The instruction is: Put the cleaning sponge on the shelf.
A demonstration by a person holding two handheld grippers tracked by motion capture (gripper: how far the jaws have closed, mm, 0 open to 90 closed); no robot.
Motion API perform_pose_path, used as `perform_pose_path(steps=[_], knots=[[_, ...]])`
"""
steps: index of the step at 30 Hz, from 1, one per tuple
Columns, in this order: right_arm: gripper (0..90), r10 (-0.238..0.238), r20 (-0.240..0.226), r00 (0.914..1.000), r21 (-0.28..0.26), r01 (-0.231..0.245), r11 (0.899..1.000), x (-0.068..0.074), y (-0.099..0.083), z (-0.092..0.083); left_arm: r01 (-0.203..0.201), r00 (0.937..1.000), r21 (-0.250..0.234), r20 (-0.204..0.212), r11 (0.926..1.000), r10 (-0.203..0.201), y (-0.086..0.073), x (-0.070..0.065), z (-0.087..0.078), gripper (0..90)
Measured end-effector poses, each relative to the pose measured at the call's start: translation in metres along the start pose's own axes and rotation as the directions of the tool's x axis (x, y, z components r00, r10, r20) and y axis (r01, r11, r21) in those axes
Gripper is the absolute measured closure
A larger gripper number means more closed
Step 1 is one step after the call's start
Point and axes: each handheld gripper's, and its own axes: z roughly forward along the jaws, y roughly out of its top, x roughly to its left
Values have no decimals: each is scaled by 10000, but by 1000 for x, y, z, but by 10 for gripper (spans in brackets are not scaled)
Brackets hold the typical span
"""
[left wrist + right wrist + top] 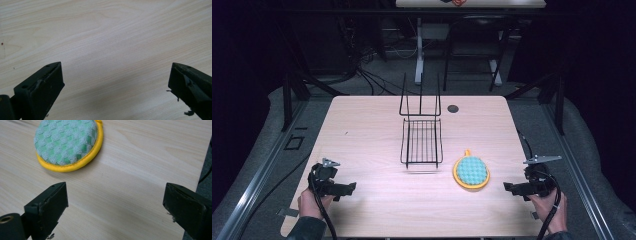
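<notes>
Nothing was really underway yet: on the wooden table (362, 130) the black wire rack (421, 142) sat mid-table, with the round green-and-yellow scrubber pad (471, 173) just right of it. Both the left gripper (343, 189) and right gripper (512, 188) hovered near the front edge, jaws spread wide and empty. My guess was the right one needed to move in and close on the pad's rim.

No readable txt, labels, brands, nos. or signs anywhere. Table (362, 130) wood was bare grain, w/ no print. Round pad (471, 172), near right, showed a green check weave w/ yellow rim, no tag legible. Wire rack (422, 142) at centre carried no markings.
</notes>
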Motion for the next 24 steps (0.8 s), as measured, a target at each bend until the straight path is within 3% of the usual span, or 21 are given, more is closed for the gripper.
perform_pose_path(steps=[7, 17, 24], knots=[[51, -81, -183, 9998, 36, 81, 10000, 0, 7, 6, -73, 9998, 60, 165, 10000, 72, 1, 0, 4, 0], [42, -229, -455, 9987, -64, 226, 9997, 8, 22, 15, -130, 9999, 134, 52, 9998, 129, 2, 1, 4, 0], [48, -623, -746, 9953, 53, 629, 9980, 18, 35, 27, -145, 9998, 231, 129, 9996, 143, 0, 2, 3, 0]])
